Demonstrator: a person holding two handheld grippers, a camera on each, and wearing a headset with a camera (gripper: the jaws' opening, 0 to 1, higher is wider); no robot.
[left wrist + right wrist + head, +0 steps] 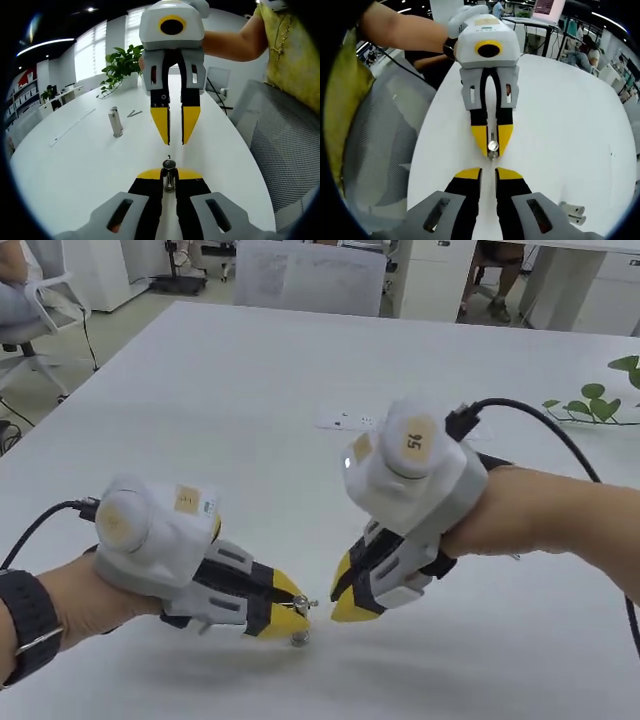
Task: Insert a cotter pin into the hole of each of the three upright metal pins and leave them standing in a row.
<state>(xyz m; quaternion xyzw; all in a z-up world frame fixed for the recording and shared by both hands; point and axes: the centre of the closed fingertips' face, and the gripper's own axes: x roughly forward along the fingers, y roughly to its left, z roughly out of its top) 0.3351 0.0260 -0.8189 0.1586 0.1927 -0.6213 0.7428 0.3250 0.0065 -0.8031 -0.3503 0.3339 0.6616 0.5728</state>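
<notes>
- The left tongs (288,608) are clamping shut on a pin (169,176) and holding it low over the bench (250,390), close in front of the person. Only the yellow tips are gripping the round metal, so any sideways push is likely to be twisting or sliding it out.
- The right tongs (175,136) are pointing tip to tip at that pin, near it but apart. Their jaws are leaving only a thin slit. I cannot tell whether a cotter pin is sitting in that slit.
- The hole is too small to make out, so the approach is probably relying on fine aim. A slightly tilted cotter would be glancing off the shaft or springing free onto the bench.
- A second pin (116,121) is standing upright well apart on the bench, with loose cotter pins (134,113) lying just beyond it. A careless reach for those risks knocking it over.
- The held pin is looking short, bright and smooth, with a rounded head end facing the right tongs. It is likely handling as hard, slick and prone to rolling if dropped.
</notes>
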